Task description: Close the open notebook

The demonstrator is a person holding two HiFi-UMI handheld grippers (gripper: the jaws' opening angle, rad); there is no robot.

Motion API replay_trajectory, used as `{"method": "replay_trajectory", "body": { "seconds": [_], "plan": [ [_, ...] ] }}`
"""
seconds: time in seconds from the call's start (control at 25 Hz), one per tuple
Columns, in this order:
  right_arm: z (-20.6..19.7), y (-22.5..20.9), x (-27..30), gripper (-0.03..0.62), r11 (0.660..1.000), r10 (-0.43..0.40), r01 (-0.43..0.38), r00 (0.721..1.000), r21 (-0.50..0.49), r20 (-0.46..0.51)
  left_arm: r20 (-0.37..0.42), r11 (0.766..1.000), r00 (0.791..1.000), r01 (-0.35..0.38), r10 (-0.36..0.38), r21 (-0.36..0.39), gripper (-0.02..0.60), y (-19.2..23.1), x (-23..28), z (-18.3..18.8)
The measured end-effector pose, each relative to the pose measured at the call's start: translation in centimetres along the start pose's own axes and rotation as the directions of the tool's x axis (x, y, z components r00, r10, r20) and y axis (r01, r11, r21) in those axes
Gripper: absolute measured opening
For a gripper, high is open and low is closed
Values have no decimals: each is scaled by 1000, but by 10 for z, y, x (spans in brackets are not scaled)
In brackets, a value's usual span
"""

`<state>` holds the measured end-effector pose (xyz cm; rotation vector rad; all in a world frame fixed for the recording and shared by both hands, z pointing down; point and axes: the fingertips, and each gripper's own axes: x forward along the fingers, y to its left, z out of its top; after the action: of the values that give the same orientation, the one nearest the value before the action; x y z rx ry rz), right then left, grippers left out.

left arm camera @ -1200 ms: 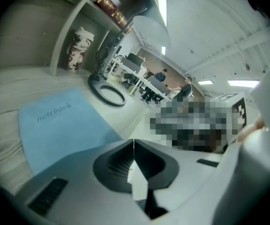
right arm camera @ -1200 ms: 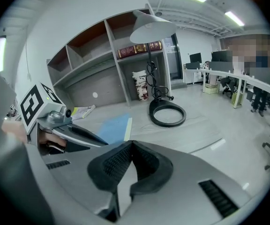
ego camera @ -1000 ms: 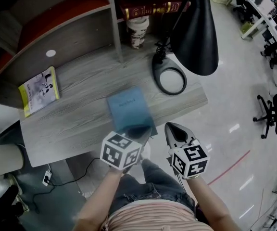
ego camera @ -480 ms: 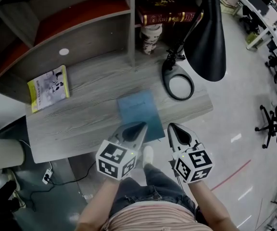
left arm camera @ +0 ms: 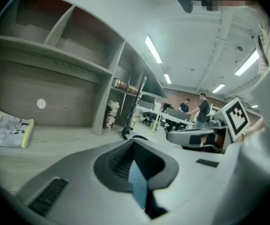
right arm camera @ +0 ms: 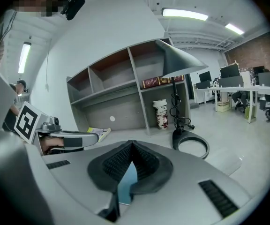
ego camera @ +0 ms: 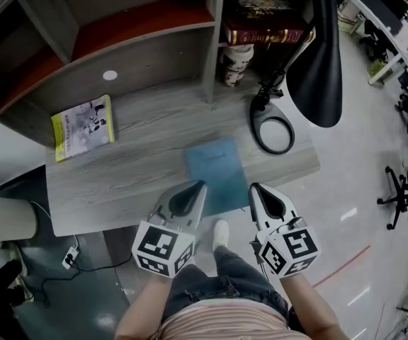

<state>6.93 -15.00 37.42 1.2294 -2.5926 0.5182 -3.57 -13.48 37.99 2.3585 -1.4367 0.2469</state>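
Desk [ego camera: 119, 183] front edge — closed blue notebook [ego camera: 214, 170] rests right there.

We recorded even light from ceiling strip lights [right arm camera: 184, 14], glare on the floor [ego camera: 346, 214], fisheye-bent edges and dark vignetted corners.

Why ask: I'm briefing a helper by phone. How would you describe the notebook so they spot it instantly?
On the grey desk, look at the front edge, just before the lamp's ring base. The notebook lies flat and closed, plain blue, unlike the yellow booklet far left.
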Motion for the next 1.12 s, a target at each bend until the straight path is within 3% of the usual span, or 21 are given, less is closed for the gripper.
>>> {"method": "replay_trajectory", "body": {
  "seconds": [0.56,1.12],
  "plan": [
    [37,42,-5,8,994,84,-75,989,-73,120,137,995,985,-98,101,-29,11,29,-53,25],
    [62,64,-14,8,986,137,-112,966,-121,219,217,981,957,-191,193,-29,11,53,-101,35]
  ]
}}
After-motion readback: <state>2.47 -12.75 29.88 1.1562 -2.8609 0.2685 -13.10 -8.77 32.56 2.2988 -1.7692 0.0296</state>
